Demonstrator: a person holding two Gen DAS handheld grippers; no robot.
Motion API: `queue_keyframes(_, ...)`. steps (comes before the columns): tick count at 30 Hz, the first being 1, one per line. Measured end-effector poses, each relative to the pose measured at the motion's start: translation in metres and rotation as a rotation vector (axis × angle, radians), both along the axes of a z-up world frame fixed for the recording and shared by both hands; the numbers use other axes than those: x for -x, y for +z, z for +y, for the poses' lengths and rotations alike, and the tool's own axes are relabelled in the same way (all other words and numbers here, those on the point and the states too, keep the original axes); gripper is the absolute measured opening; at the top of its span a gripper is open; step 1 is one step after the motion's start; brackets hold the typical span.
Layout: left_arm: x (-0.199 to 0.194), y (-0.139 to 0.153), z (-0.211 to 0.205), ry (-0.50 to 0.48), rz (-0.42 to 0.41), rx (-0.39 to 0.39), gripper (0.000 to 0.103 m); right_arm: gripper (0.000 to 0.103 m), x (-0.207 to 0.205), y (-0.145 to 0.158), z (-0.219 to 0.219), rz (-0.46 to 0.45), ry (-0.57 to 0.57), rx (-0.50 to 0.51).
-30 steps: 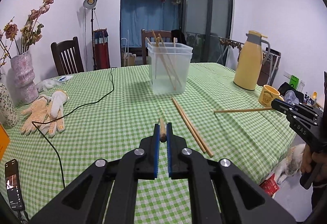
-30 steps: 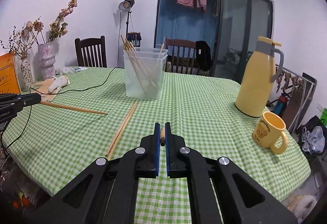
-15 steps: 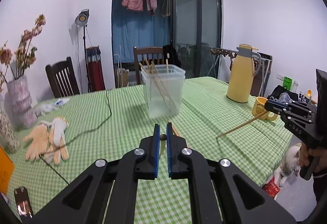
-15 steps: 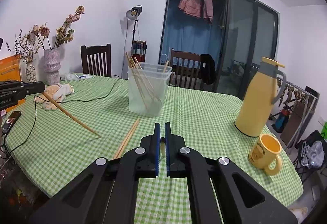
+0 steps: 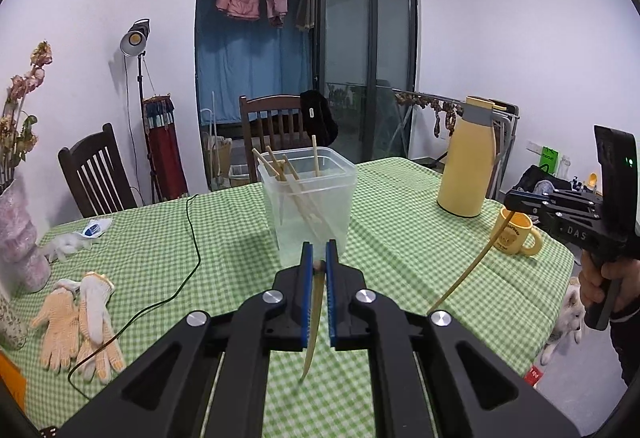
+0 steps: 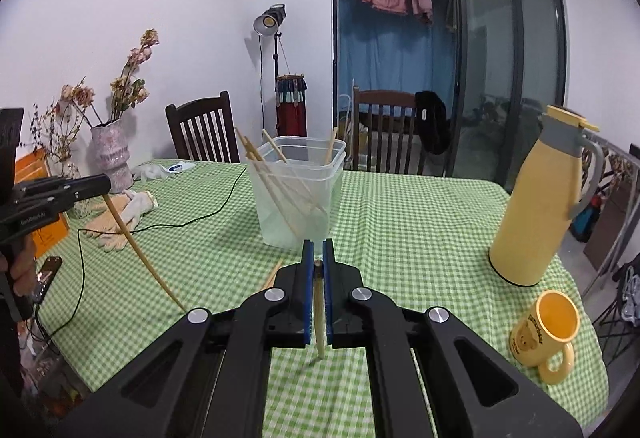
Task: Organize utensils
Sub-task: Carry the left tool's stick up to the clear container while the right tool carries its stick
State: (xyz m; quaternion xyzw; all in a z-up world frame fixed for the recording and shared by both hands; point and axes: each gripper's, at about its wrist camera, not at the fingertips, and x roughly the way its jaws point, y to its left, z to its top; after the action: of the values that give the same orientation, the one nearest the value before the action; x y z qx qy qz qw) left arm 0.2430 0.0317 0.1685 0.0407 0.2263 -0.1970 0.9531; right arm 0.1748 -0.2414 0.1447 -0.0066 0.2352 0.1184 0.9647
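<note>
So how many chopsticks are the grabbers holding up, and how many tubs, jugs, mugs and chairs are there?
Chopsticks held up: 2, left chopstick in the left gripper, right chopstick in the right gripper
Tubs: 1, clear tub
Jugs: 1, yellow jug
Mugs: 1, yellow mug
Chairs: 2, chair by the vase, chair by the door
Total: 7

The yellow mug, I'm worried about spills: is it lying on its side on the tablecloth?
No, the yellow mug stands upright on the green checked tablecloth, its open mouth facing up.
</note>
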Motion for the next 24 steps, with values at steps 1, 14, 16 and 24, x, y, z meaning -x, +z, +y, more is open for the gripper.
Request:
queue_keyframes(1, -0.005, 0.001, -0.001, 0.000, 0.004, 0.004, 0.003, 0.004, -0.005, 0.001, -0.003, 0.015, 0.000, -0.012)
queue_keyframes(14, -0.031, 0.017, 0.003, 0.009, -0.004, 0.041, 0.003, 0.004, -0.027, 0.023, 0.002, 0.007, 0.039, -0.002)
queue_keyframes(16, -0.035, 0.025, 0.005, 0.008, -0.013, 0.056, 0.003, 0.004, -0.032, 0.029, 0.001, -0.005, 0.041, 0.001)
queue_keyframes(24, -0.058, 0.072, 0.003, -0.006, -0.078, 0.096, 0.003, 0.004, -0.058, 0.060, 0.006, -0.055, 0.068, 0.003)
